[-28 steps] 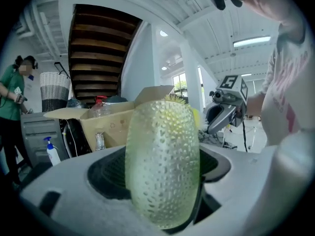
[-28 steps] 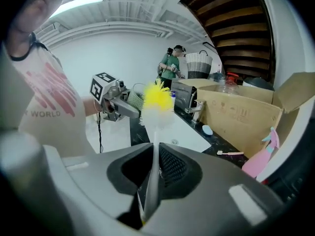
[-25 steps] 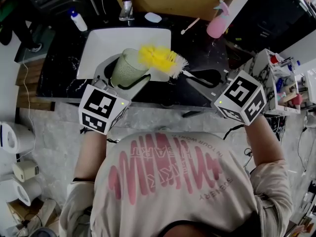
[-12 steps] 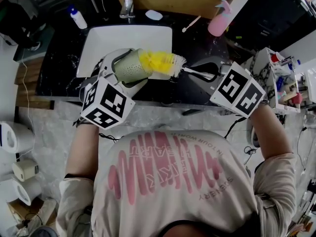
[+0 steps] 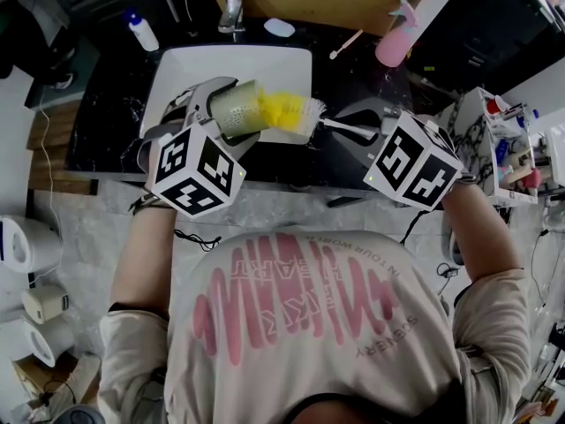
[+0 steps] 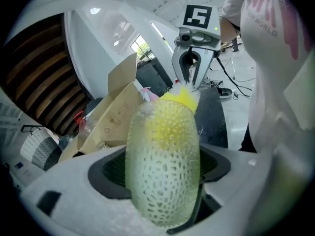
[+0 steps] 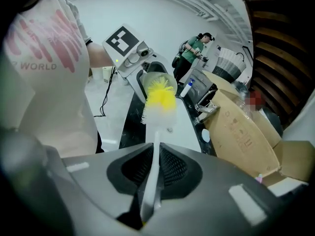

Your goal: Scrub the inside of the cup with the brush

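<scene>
By my reading the scrubbing is midway, not finished. The left tongs (image 6: 162, 191) pinch the cup (image 5: 231, 106), tipped mouth toward 3 o'clock over the sink (image 5: 177, 64), while the right tongs (image 7: 150, 181) clamp the brush (image 5: 287, 110) handle, its yellow bristles partly inside. Legible print — "WORLD" on the person's shirt (image 7: 44, 58).

A translucent pale green cup (image 5: 243, 106) with a dimpled surface lies tipped on its side above a white sink (image 5: 177, 69), its mouth facing right, clamped in the left gripper (image 5: 225, 117). A brush (image 5: 287, 111) with yellow and white bristles has its head pushed into the cup's mouth, and its thin white handle is pinched in the right gripper (image 7: 153, 168).
</scene>
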`<state>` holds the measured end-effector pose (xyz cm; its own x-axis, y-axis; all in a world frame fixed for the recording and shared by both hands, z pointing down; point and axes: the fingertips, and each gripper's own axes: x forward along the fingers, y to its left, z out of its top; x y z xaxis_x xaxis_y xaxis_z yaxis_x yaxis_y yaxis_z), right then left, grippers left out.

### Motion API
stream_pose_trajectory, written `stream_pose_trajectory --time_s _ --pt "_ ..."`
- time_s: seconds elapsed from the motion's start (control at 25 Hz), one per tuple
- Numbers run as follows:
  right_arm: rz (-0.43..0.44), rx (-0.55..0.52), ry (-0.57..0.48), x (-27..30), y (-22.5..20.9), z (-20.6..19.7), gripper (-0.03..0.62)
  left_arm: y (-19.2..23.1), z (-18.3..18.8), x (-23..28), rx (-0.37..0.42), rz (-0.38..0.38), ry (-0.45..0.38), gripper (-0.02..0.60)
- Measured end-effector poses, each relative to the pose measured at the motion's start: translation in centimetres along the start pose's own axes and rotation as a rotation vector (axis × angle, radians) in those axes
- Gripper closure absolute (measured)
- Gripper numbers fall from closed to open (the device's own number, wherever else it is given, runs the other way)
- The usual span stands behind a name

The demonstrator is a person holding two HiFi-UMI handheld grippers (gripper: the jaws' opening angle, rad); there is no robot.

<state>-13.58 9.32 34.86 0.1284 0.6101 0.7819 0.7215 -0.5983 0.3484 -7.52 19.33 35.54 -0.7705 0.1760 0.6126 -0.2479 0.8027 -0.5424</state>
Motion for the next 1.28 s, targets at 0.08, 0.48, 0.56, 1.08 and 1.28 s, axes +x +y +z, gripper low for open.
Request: stream_pose_trajectory --time_s 0.08,0.48,0.56,1.08,1.28 --pt "0.003 -0.013 0.003 0.1 0.1 0.3 0.542 0.1 -0.4 0.4 -0.016 -0.004 0.013 0.206" --pt "-0.013 -0.146 0.087 1.3 0.0 1.2 0.539 -0.6 -1.9 2.3 0.057 -0.021 0.144 0.207" --pt "-0.017 -0.165 0.107 1.7 -0.1 1.3 0.539 -0.8 -2.1 2.8 0.081 -0.022 0.174 0.207" --pt "-0.048 -0.247 0.205 3.3 -0.4 1.8 0.542 -2.2 -2.7 5.2 0.173 -0.033 0.275 0.209" --pt "-0.049 -0.277 0.238 3.4 -0.6 1.9 0.545 -2.4 -3.1 5.6 0.257 -0.021 0.319 0.208"
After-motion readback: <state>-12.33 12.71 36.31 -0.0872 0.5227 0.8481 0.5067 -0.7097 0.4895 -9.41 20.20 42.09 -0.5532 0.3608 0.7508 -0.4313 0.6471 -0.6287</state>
